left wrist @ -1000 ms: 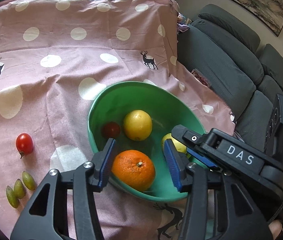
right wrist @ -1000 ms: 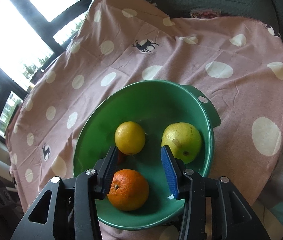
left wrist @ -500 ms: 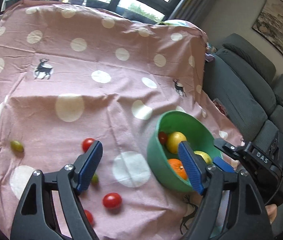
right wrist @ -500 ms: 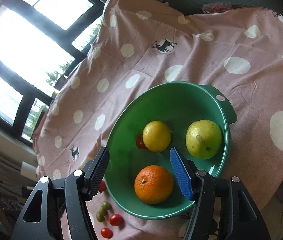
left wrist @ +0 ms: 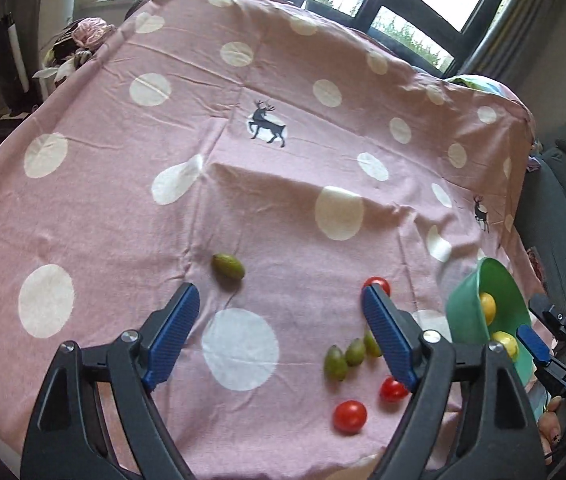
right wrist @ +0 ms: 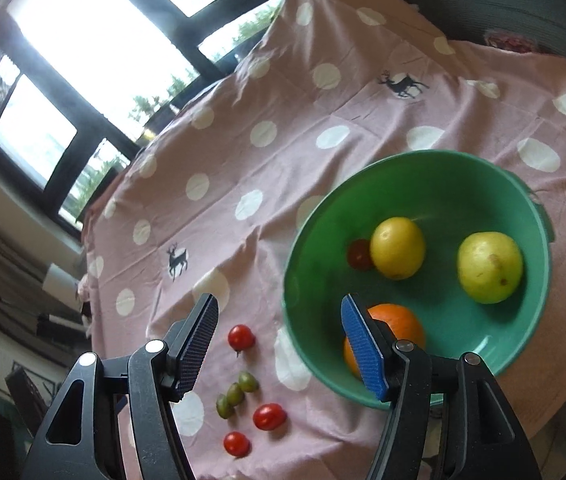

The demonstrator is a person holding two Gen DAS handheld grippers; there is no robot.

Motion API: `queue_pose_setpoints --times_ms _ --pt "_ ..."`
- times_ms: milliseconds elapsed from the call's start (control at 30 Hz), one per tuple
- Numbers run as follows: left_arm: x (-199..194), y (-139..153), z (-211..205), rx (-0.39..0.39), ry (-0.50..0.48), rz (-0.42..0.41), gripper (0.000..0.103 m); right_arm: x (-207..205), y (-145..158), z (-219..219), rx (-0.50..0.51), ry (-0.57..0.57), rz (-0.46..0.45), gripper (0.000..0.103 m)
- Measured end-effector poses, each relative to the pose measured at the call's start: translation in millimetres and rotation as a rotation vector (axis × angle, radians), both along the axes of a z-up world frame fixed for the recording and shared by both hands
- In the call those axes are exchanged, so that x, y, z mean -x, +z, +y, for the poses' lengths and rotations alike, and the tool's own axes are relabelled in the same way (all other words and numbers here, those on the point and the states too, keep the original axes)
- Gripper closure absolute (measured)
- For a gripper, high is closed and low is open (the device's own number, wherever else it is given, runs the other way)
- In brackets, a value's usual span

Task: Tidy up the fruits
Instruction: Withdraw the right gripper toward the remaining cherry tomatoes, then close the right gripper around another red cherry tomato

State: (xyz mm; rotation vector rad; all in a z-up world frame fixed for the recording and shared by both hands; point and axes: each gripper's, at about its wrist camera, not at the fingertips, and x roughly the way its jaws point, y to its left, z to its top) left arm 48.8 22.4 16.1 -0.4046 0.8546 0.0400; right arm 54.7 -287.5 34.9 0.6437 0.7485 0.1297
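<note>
Left gripper [left wrist: 279, 332]: jaws wide and opening further, nothing between the pads; only bare pink spotted cloth [left wrist: 243, 128] on the bench lies in the gap. A lone green grape [left wrist: 228, 266] sits just beyond its left finger.

Right gripper [right wrist: 279, 340]: jaws about half open, holding nothing. Its right finger overlaps the near rim of the green bowl [right wrist: 423, 168] in the right wrist view; its left finger is over the cloth.

Bowl contents, right wrist view: orange [right wrist: 403, 324] at the near side, partly behind the finger; lemon [right wrist: 398, 247] in the middle; small red tomato [right wrist: 359, 254] touching the lemon on its left; yellow-green pear [right wrist: 489, 266] to the right.

Loose fruit on the cloth, left of the bowl: one cherry tomato [right wrist: 241, 337] nearest the window side, a row of three green grapes [right wrist: 235, 394] touching one another, and two more cherry tomatoes [right wrist: 269, 417] [right wrist: 237, 444] close to the bench's near edge.

In the left wrist view the bowl shows at far right, with the right gripper's blue pad beside it.
</note>
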Motion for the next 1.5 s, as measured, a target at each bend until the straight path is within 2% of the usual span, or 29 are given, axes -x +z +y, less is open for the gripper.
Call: queue_pose_setpoints --times_ms 67,133,367,433,500,667,767,967,1267,1500 --pt "3.1 -8.1 8.4 0.005 0.027 0.032 0.019 -9.0 -2.7 21.3 0.032 0.058 0.015 0.038" --pt "5.6 -15.6 9.4 0.025 0.011 0.062 0.019 -17.6 -7.6 39.4 0.056 0.100 0.047 0.038" --pt "12.8 -28.4 -17.4 0.042 -0.156 0.128 0.021 -42.6 -28.7 82.3 0.095 0.205 0.119 0.038" --pt "15.0 -32.6 -30.4 0.053 -0.217 0.141 0.025 -47.8 -31.9 89.9 0.106 0.226 0.126 0.040" --pt "17.6 -36.7 -42.0 0.063 -0.258 0.163 0.036 -56.7 -33.9 97.1 0.128 0.242 0.133 0.043" --pt "19.0 -45.5 -68.8 0.040 -0.343 0.193 0.045 -79.3 -44.4 109.7 0.164 0.278 0.177 0.056" --pt "17.2 -52.7 -76.9 0.014 -0.363 0.222 0.053 -89.1 -54.6 112.7 0.183 0.282 0.208 0.058" --pt "11.8 -62.7 -75.3 0.075 -0.369 0.254 0.066 -98.1 -69.3 121.0 0.198 0.305 0.237 0.059" --pt "9.8 -65.1 -81.1 0.101 -0.387 0.260 0.075 -105.0 -78.7 127.7 0.217 0.304 0.266 0.067" --pt "9.1 -63.8 -87.2 0.110 -0.386 0.247 0.075 -105.2 -84.4 129.3 0.202 0.303 0.271 0.070"
